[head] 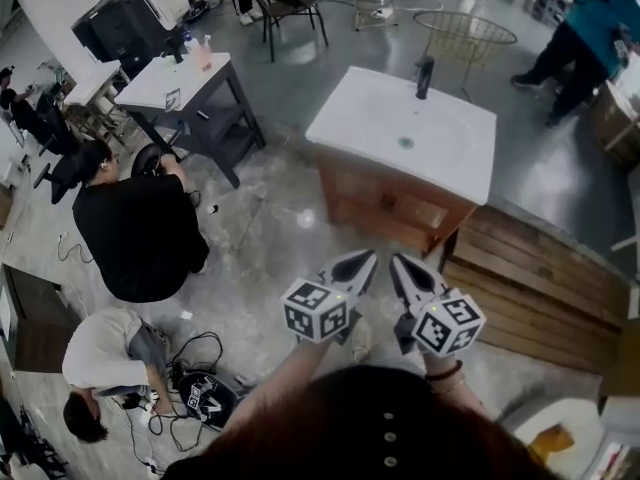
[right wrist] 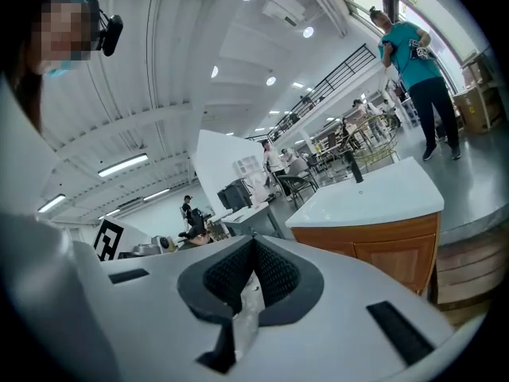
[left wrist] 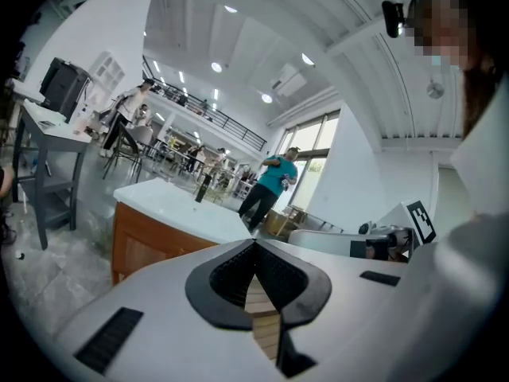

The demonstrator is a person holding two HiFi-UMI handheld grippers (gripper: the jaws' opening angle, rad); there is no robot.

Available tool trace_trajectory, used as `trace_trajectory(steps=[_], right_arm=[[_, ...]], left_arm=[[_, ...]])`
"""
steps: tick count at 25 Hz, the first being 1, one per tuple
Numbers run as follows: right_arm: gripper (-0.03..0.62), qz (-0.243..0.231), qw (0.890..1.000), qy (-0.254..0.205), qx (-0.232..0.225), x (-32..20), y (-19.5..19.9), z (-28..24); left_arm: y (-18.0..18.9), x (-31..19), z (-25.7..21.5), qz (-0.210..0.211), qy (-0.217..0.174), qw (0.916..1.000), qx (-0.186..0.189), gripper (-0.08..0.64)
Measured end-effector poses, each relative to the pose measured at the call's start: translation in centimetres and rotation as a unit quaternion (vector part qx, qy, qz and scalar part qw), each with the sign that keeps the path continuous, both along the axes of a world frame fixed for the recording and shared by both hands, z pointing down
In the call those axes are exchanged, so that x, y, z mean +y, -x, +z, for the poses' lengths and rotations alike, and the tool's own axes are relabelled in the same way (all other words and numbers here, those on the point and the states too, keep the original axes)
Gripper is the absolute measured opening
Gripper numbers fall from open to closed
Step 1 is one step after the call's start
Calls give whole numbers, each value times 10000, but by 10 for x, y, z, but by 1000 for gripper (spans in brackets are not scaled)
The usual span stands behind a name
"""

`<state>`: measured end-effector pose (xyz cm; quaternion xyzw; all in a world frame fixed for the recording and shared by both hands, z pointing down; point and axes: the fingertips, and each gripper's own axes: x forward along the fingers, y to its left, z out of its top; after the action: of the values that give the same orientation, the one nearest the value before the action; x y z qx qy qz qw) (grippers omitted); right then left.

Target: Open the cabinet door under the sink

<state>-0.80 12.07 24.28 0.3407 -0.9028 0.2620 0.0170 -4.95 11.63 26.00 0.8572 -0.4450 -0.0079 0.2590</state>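
Short of the cabinet door point(head: 372, 200) under the sink point(head: 440, 158), your left gripper point(head: 366, 260) and right gripper point(head: 400, 264) are pinched closed and empty. Spread one set of jaws before reaching the door's edge.

The smooth white sink point(head: 440, 133) is gleaming above a warm wood cabinet point(head: 385, 203), the polished grey floor point(head: 270, 243) is shining beside rough planks point(head: 540, 288).

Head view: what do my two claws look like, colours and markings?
The left claw and right claw are tapered white shells with black inner pads. Each carries a white cube with black square markers. A dark band circles the right wrist.
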Motion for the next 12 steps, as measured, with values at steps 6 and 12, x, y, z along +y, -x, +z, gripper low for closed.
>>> trace_trajectory(steps=[6,12], right_arm=[[6,-14,10000,13,42,-58,-11,4],[6,130,9993,355,-45,-88,-19,20]], left_arm=[[-12,-57,-5,6,-97,9999,-69,9],[-10,-83,14,-62,230,9997,-101,9]])
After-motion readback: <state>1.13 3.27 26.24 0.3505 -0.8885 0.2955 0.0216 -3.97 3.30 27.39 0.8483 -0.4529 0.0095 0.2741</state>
